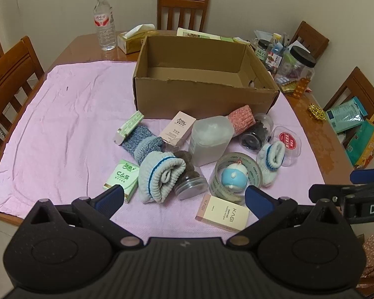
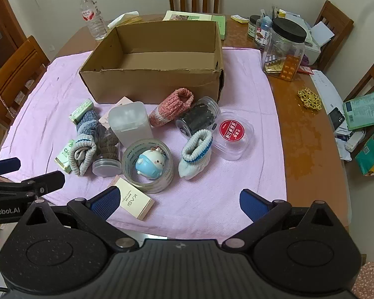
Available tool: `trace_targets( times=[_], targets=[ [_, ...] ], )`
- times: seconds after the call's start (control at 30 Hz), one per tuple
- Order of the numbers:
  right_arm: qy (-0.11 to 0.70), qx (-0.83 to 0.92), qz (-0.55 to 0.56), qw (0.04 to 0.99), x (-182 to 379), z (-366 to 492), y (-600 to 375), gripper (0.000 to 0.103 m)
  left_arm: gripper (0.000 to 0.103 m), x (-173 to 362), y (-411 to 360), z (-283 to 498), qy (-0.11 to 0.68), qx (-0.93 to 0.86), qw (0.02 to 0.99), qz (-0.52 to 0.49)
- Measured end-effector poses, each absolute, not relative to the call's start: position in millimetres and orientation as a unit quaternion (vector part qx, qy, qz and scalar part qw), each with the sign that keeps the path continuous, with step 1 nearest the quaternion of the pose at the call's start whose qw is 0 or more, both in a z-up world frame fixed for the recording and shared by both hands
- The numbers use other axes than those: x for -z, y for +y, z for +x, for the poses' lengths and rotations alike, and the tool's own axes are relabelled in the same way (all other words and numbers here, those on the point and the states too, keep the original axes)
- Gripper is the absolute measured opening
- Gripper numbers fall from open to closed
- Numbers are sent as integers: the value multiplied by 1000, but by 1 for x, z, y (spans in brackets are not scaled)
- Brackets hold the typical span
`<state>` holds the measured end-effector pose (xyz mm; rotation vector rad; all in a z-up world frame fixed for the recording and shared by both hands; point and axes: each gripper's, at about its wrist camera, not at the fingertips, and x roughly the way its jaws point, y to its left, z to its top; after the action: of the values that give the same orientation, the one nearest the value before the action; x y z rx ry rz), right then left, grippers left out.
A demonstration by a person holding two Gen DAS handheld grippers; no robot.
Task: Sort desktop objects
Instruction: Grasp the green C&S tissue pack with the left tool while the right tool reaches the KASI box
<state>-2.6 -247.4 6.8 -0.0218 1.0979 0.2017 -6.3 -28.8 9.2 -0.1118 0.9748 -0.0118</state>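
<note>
An empty cardboard box (image 1: 207, 92) (image 2: 152, 84) stands open on a pink cloth (image 1: 62, 124) (image 2: 236, 174). In front of it lies a pile: rolled socks (image 1: 162, 177) (image 2: 194, 152), a pink sock (image 2: 172, 109), a frosted tub (image 1: 209, 139) (image 2: 129, 122), a tape roll (image 2: 147, 169) around a blue toy (image 1: 233, 177) (image 2: 149, 164), jars (image 2: 197, 119), a red-lidded case (image 2: 233, 130), a KASI box (image 1: 223, 214) (image 2: 134, 201) and a green C&S pack (image 1: 122, 178). My left gripper (image 1: 184, 199) and right gripper (image 2: 179, 203) hover open and empty at the near table edge.
A water bottle (image 1: 104, 22) and tissue box (image 1: 134, 39) stand behind the box at the left. Jars and clutter (image 2: 284, 47) crowd the right side of the wooden table (image 2: 301, 137). Chairs (image 1: 10, 74) surround the table. A gold ornament (image 2: 309, 99) lies at right.
</note>
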Motion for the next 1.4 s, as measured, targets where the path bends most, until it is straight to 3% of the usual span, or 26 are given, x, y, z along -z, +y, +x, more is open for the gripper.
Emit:
trace_targets(
  times=[0.63, 1.4],
  targets=[
    [514, -73, 24, 854, 3, -4, -243, 103, 102, 11, -11, -3, 448, 44, 893, 19],
    [537, 0, 78, 840, 47, -12, -209, 103, 102, 108, 67, 38, 475, 133, 862, 117]
  ],
)
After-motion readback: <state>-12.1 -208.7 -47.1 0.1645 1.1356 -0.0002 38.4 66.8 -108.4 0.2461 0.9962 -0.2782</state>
